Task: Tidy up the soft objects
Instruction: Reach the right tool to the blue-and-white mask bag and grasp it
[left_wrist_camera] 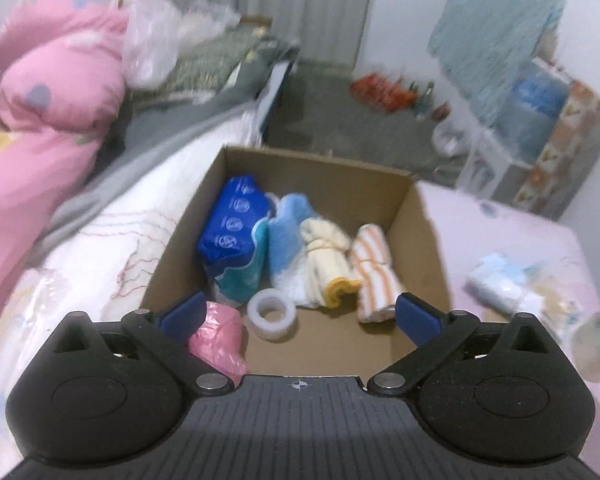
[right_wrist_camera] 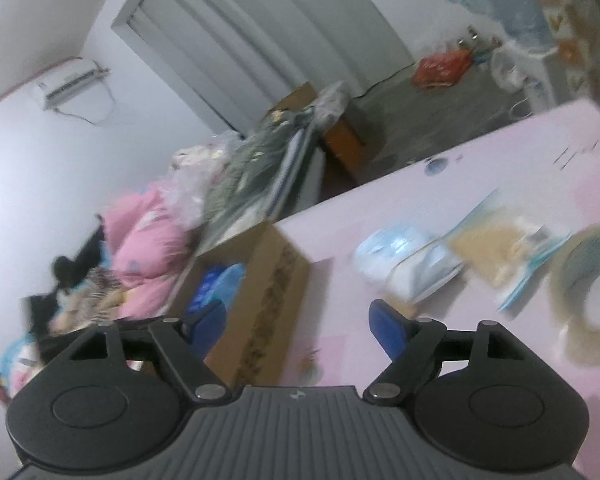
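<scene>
Inside cardboard box [left_wrist_camera: 380,184] — rolled striped towel [left_wrist_camera: 374,276]

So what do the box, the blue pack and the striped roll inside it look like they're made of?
Box: plain brown cardboard, matte, with stiff flat walls. Blue pack: seemingly glossy plastic film, printed, shiny and crinkled. Striped roll: looks like soft terry cloth, fuzzy, orange-and-white, tied with a thin band.
</scene>
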The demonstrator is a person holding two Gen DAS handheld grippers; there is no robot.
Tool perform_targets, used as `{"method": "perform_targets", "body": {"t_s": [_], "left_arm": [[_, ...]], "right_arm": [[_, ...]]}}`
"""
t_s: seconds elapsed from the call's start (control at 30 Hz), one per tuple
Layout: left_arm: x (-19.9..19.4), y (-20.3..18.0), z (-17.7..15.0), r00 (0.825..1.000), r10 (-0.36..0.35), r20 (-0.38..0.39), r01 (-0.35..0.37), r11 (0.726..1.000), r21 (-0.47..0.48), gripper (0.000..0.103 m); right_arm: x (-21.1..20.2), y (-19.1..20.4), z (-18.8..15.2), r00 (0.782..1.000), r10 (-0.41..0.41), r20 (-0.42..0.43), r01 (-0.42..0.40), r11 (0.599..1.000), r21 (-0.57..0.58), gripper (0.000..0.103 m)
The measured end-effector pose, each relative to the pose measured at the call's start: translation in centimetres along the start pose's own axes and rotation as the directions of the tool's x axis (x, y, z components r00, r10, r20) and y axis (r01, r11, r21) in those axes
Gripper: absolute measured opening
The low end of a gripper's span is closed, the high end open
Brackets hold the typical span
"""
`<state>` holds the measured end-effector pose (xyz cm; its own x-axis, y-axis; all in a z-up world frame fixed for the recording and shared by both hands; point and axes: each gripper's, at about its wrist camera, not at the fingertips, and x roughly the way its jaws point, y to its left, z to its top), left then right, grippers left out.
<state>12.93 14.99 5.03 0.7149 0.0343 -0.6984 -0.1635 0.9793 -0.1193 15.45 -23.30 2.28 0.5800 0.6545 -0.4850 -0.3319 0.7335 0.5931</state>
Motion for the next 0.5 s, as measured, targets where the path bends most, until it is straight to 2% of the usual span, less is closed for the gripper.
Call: {"method": "perform_targets", "body": {"t_s": [0.13,0.23,0.4,0.5], "left_arm": [[-2.8,-0.8,-1.3,0.996,-0.024,0.085,0.021,0.999,0.038,0.103],[-3.9,-1.1,-2.9,0.991,-0.023,0.131,0.020,0.999,0.029,0.103],[-4.6,-1.3,-5.0,0.991,-0.053,0.125,0.053,0.999,0.002,0.103],[-5.3,-1.3,-6.4,0.990,-0.042,0.132,0.043,0.999,-0.006,0.103]], "right_arm": [[2.1,-0.7,1.9,0.998,-0.057,-0.038,0.055,0.997,-0.058,0.073],[5.3,-0.9,3.0,0.991,-0.099,-0.088,0.088,0.989,-0.120,0.073],[11.7,-1.0,3.7,0.965,-0.199,-0.172,0.155,0.958,-0.240,0.073],[15.0,-0.8,3.4,0.942,-0.271,-0.196,0.196,0.922,-0.333,0.073]]}}
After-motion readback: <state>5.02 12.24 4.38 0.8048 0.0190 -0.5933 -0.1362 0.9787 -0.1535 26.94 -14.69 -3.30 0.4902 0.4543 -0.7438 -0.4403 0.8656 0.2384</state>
